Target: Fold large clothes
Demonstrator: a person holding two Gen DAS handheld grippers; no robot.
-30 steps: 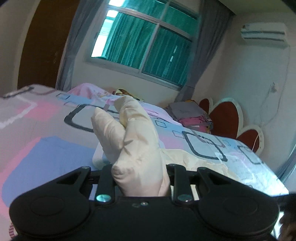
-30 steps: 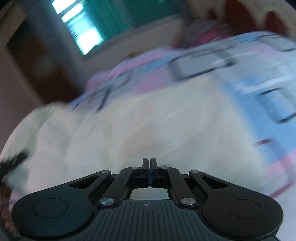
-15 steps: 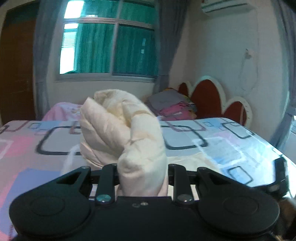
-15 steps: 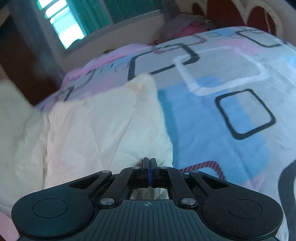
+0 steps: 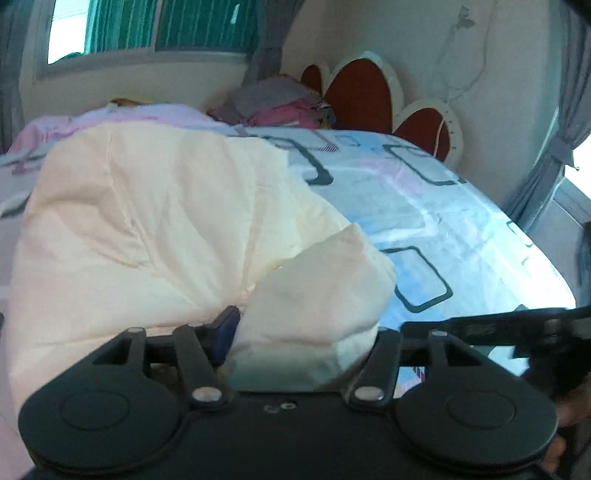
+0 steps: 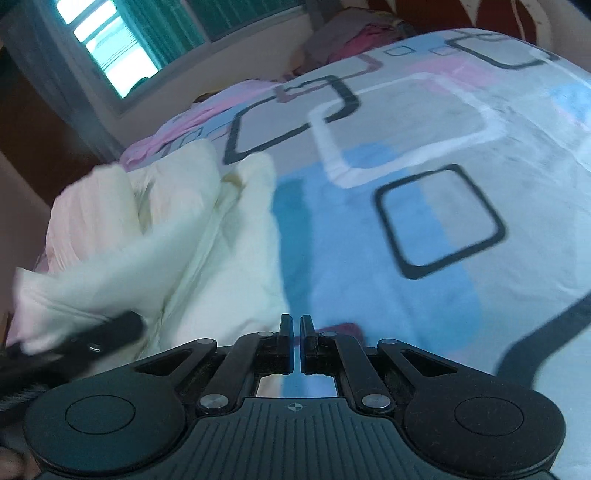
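Meanwhile the left gripper jaws were opening around the cream padded garment on the patterned bed; right gripper jaws were closed, empty, beside the garment.

Lit mainly by daylight from the window, blown out to white at the uncurtained pane and tinted green through the curtain. Dim and cool indoors, with a bluish cast over the bedspread and a pale sheen toward the right edge. Soft, faint shadows under the folds of the cream garment; no hard glare elsewhere. Strongly bent by the fisheye at the borders, with dark vignetting in the top right corner of the left view. Smeared by motion at the left of the right view, around the garment's edge, and slightly soft throughout. Near-black, detail-poor tool bodies in the foreground.
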